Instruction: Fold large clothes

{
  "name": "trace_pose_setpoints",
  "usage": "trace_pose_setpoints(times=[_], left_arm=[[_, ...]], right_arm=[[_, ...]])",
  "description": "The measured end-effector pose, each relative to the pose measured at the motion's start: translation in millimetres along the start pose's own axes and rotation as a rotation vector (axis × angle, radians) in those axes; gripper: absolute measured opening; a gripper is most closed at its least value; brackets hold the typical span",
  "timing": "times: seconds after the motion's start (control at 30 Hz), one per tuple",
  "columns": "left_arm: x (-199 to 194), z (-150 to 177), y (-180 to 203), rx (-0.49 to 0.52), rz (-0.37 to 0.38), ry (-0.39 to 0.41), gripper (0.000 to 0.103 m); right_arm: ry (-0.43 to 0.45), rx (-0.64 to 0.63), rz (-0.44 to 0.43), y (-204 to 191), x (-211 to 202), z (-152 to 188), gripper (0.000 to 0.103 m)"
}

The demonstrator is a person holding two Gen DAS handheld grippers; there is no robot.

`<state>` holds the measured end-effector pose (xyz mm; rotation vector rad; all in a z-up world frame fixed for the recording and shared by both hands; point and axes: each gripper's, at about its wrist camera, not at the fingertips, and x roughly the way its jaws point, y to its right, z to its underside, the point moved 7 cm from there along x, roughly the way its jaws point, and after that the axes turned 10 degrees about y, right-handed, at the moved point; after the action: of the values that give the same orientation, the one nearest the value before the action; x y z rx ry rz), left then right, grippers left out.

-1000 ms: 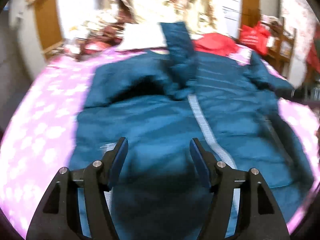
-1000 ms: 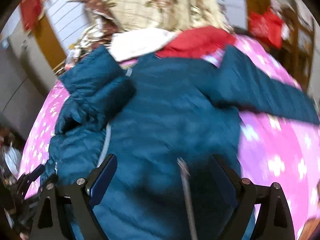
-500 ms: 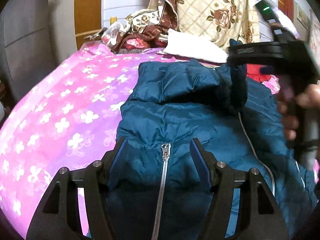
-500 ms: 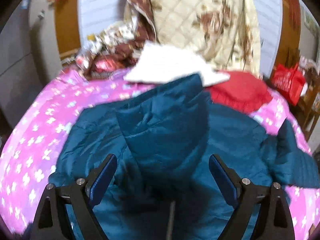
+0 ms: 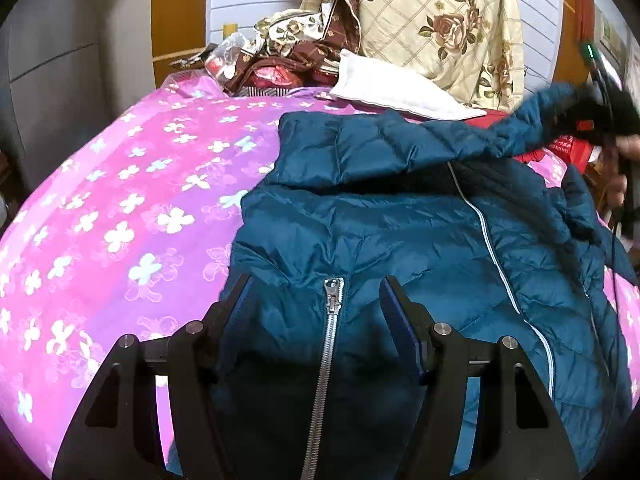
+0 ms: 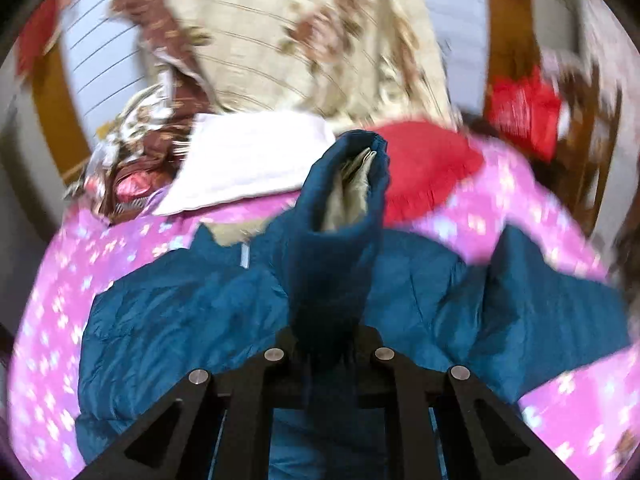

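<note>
Jacket sleeve (image 6: 340, 240) blurred in right hand-held gripper (image 6: 326, 344)

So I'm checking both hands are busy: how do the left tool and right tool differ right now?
The left tool is open, jaws apart either side of the jacket's zipper, gripping nothing. The right tool is shut on the sleeve, which it holds up off the bed, while the left hovers low over the jacket's body. Both are black and point at the same teal jacket.
</note>
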<state>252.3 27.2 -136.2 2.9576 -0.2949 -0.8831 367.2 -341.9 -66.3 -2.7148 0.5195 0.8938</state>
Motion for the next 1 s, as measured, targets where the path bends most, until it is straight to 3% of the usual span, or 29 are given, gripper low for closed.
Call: trace_pose_setpoints(times=[0.23,0.43,0.5,0.63,0.8,1.0], left_arm=[[9.2,9.2,4.4,0.017,-0.004,-0.040,0.064],[12.8,12.3,4.1,0.008,-0.005,-0.064,0.064],[11.6,12.0,4.5,0.004,-0.002,-0.067,0.064],[4.2,10.4,7.9,0.005,0.000,-0.061,0.064],[-16.1,7.8,18.8,0.033,0.010,-0.026,0.064],[-57.0,11.7,30.9,0.082,-0.005,0.039,0.064]], right_arm=[[-0.209,0.206,-0.011,59.5,72.4,73.2,0.012],[-0.215,0.278,-0.040,70.3,70.9,89.7,0.014],[-0.228,0.286,-0.051,73.4,62.9,91.3,0.019],[-0.210,0.285,-0.057,93.7,28.3,89.0,0.047],[-0.152,0.280,-0.036,149.0,-38.3,81.3,0.047],[-0.122,0.433,0.018,275.8,-101.8,96.3,0.047]])
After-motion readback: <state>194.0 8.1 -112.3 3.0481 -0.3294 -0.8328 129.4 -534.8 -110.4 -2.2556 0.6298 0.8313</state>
